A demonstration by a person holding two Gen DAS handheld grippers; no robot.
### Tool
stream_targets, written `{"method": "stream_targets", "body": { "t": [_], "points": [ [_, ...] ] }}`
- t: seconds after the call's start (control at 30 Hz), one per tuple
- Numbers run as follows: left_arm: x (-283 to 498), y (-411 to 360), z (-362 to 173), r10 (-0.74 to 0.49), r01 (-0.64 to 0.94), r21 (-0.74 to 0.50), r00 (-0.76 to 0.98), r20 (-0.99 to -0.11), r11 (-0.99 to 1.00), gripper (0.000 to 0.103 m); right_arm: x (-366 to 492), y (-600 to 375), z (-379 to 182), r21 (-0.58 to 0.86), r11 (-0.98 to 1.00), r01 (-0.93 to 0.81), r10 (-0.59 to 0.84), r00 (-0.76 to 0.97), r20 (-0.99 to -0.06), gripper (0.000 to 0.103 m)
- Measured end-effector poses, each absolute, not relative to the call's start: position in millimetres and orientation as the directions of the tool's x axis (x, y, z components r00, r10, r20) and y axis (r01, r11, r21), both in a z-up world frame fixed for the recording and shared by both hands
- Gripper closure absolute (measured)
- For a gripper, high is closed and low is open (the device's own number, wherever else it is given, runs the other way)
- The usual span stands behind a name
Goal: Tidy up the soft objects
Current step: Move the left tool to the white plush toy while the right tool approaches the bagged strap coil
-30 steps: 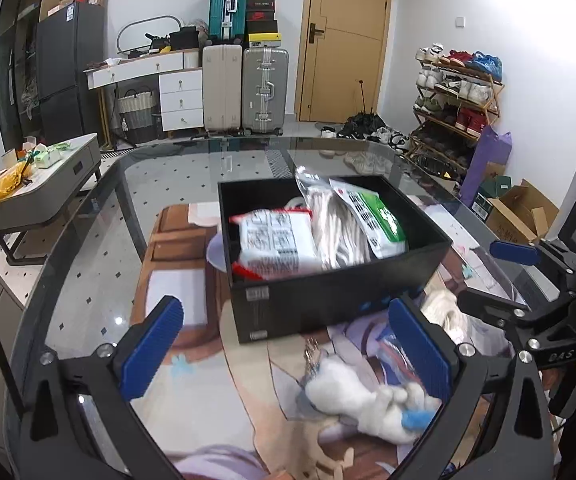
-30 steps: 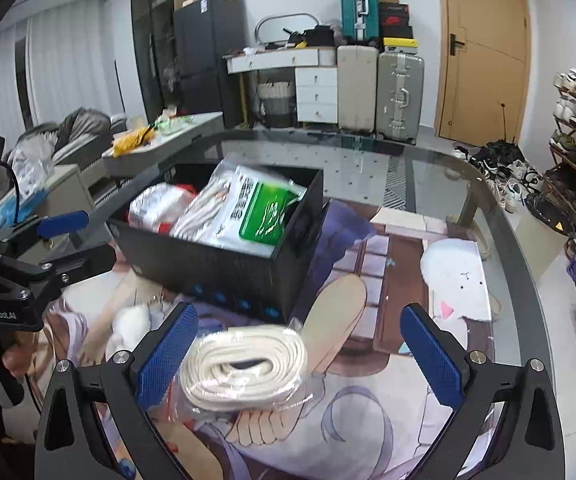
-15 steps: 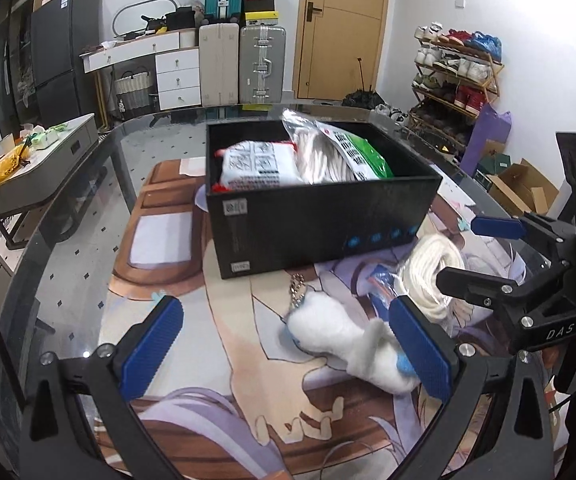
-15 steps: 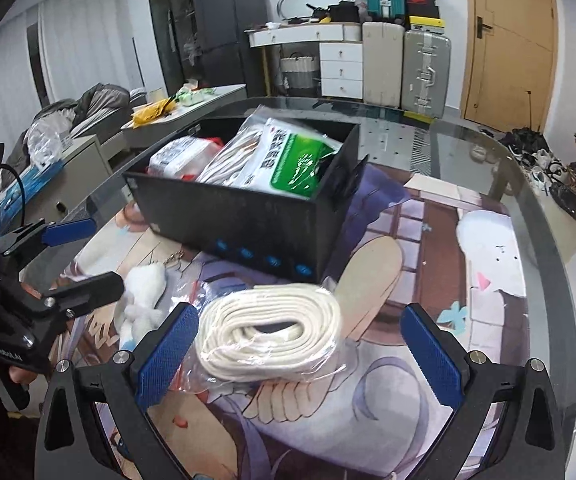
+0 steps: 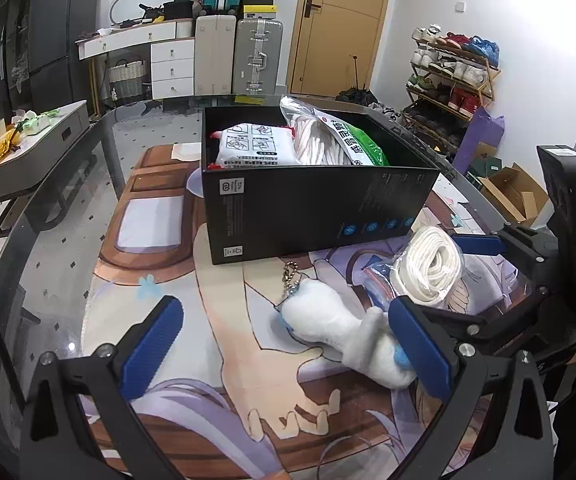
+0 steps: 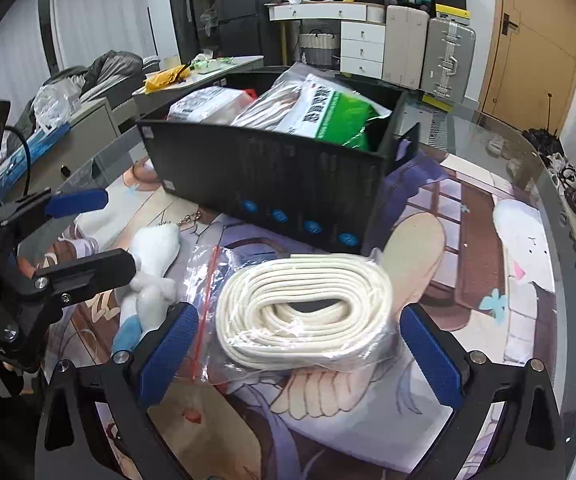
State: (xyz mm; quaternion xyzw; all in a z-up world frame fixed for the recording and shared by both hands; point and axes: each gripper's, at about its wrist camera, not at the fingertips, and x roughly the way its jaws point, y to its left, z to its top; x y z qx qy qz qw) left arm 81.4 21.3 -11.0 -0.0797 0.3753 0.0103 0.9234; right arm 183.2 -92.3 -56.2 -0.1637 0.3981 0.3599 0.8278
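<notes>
Blue-padded and spread wide, the right gripper (image 6: 300,350) straddles a coil of white rope (image 6: 308,308) sealed in a clear plastic bag (image 6: 207,276); its fingers (image 6: 167,354) flank the coil on either side without pressing it. The left gripper (image 5: 288,350) is likewise wide apart and holds nothing, and a white plush toy (image 5: 340,330) lies between its fingers, close to the right-hand one. A small ball chain (image 5: 290,276) at the toy's end points toward the black box (image 5: 312,208).

That box stands just beyond both the toy and the rope, its long wall with four blue dots facing them. Inside the box sit a white packet with red edges (image 5: 253,148) and a bag of white strands with a green label (image 5: 336,140), both rising above the rim. Toy and rope lie side by side in front of the box, the toy to the rope's left, on a printed cartoon mat (image 6: 488,248) under the glass table top (image 5: 47,240). Seen from the right wrist, the left gripper's dark finger overlaps the toy's upper part.
</notes>
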Motion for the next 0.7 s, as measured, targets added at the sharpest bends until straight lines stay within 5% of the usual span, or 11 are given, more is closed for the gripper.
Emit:
{"method": "stream_targets", "body": {
  "t": [0.7],
  "points": [
    [82.6,21.9,-14.4,-0.058,-0.074,-0.157,0.710,-0.701,0.985,0.000,185.2,-77.3,-65.3,-0.002,0.702,-0.712,0.429,0.426,-0.797,0.006]
  ]
}}
